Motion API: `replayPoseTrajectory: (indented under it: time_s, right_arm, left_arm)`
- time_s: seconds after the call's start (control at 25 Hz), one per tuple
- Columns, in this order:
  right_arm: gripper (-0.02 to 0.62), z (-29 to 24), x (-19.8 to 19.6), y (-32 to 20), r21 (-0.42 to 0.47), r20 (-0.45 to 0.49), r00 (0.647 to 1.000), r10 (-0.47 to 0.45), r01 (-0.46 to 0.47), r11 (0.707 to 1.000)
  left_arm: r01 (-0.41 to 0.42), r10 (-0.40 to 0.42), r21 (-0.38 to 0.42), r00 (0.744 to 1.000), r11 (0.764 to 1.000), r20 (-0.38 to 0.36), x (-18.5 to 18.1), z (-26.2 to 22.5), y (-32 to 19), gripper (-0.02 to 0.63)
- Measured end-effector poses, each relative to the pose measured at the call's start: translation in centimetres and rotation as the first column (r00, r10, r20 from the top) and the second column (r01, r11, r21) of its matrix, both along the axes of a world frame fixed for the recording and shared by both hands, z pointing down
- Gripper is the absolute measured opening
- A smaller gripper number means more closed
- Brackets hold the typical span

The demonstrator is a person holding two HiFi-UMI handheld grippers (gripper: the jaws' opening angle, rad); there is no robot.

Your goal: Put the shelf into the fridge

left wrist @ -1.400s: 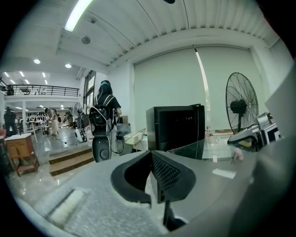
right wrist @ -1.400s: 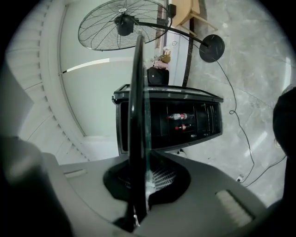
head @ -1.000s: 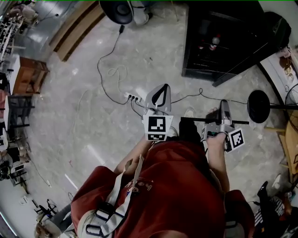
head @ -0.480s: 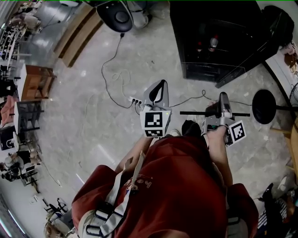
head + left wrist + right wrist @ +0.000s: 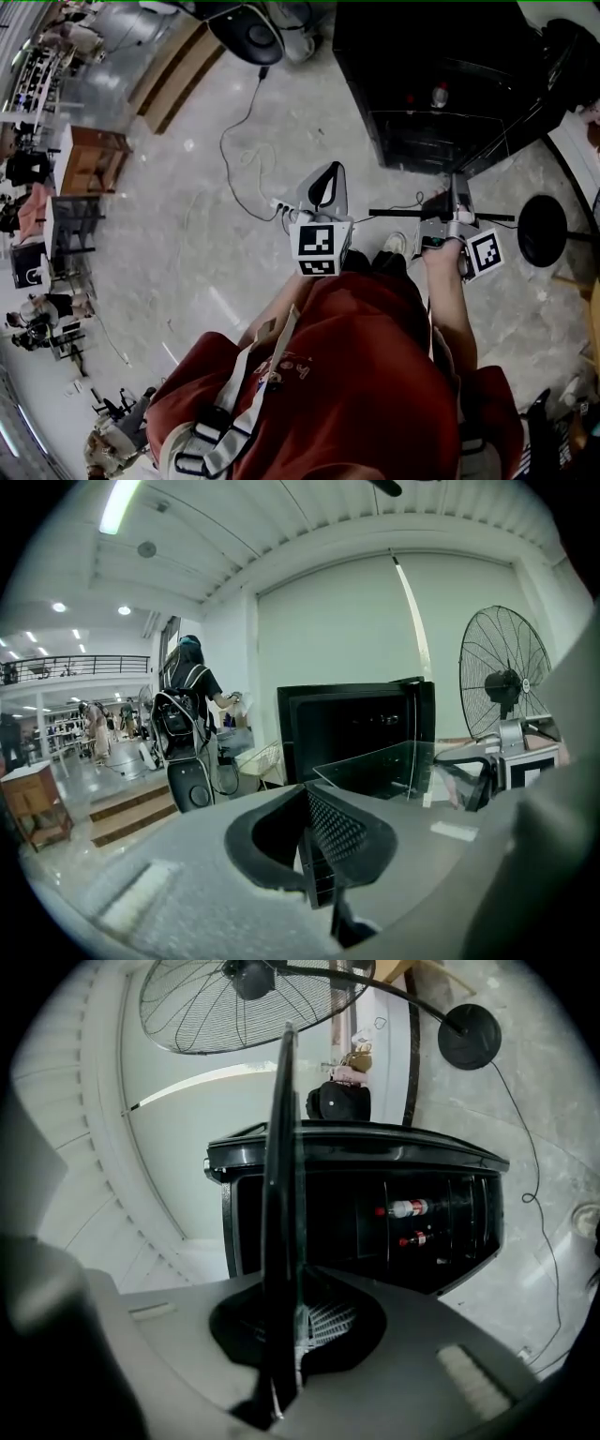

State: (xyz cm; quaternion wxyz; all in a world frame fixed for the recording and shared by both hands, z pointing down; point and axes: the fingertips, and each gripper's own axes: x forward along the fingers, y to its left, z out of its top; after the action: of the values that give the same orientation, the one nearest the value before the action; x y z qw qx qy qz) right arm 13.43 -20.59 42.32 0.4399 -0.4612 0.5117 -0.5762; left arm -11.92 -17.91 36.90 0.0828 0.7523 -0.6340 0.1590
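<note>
My right gripper (image 5: 452,204) is shut on a glass shelf (image 5: 441,215) with a dark rim, carried edge-on; in the right gripper view the shelf (image 5: 281,1194) stands upright between the jaws of this gripper (image 5: 291,1327). A black fridge (image 5: 441,75) stands just ahead with its door open. Two bottles (image 5: 410,1209) lie on a rack inside the fridge (image 5: 375,1213). My left gripper (image 5: 324,190) is shut with nothing in it, left of the shelf. From the left gripper view, past the left gripper (image 5: 314,841), the shelf (image 5: 375,766) appears as a clear pane before the fridge (image 5: 356,724).
A power strip (image 5: 281,204) and its cable (image 5: 234,141) lie on the floor by my left gripper. A fan's round base (image 5: 544,230) stands right of the shelf. A wooden table (image 5: 89,159) and a wooden step (image 5: 173,61) are far left. A person with a backpack (image 5: 187,700) stands beyond.
Both grippers and the shelf have moved forward, and the fridge now sits closer and larger in the head view. The grip on the shelf is unchanged.
</note>
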Motion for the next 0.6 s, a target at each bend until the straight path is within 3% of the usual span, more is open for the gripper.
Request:
replayPoseTrajectory:
  time_s: [0.6]
  right_arm:
    - [0.008, 0.3, -0.7, -4.9, 0.004, -0.014, 0.999, 0.046, -0.045, 0.999]
  left_arm:
    - [-0.041, 0.041, -0.031, 0.999, 0.999, -0.023, 0.3, 1.3, -3.6, 0.006]
